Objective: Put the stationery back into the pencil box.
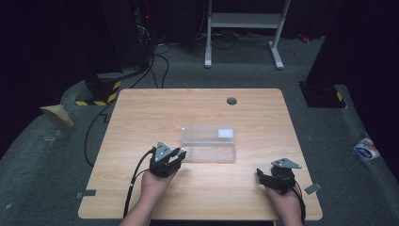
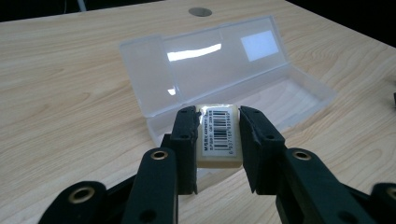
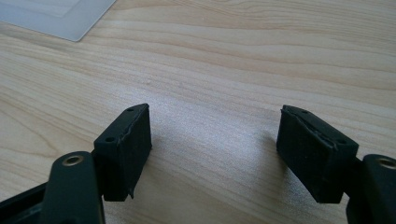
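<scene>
Nearest the person, the right tool (image 1: 261, 175) rests low on the counter (image 1: 141, 108), well to the right of the clear plastic case (image 1: 209, 143), its jaws standing apart with nothing between them (bare wood shows in the gap). The left tool (image 2: 217, 135) is clamped on a small cream eraser (image 2: 218, 137) with a barcode label, held just at the case's near left corner, above its front edge. The case lies open at the counter's middle, lid tilted back. Beyond the case, a round grommet (image 1: 231, 100) sits near the far edge.
</scene>
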Tool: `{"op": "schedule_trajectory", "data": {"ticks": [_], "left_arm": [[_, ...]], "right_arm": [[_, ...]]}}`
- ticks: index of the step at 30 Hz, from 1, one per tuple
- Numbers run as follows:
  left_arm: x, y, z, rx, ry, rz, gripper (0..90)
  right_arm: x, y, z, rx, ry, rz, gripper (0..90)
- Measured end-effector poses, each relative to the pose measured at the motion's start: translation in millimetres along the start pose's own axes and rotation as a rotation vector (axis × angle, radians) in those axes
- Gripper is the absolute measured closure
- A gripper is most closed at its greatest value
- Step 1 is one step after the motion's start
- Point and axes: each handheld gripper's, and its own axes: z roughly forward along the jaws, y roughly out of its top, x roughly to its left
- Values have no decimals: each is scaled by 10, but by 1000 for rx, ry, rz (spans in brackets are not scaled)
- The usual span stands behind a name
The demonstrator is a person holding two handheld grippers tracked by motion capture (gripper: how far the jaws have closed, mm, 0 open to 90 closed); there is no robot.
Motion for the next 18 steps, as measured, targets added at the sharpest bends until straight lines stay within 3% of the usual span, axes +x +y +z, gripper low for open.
{"op": "schedule_trajectory", "data": {"ticks": [3,6,18], "left_arm": [[8,24,34,9,3,-2,680],[45,42,67,8,1,-37,681],[111,105,250,31,12,-49,681]], "right_arm": [[-2,1,0,0,3,-1,260],[-3,1,-1,0,4,0,260],[0,-1,-2,-1,2,0,261]]}}
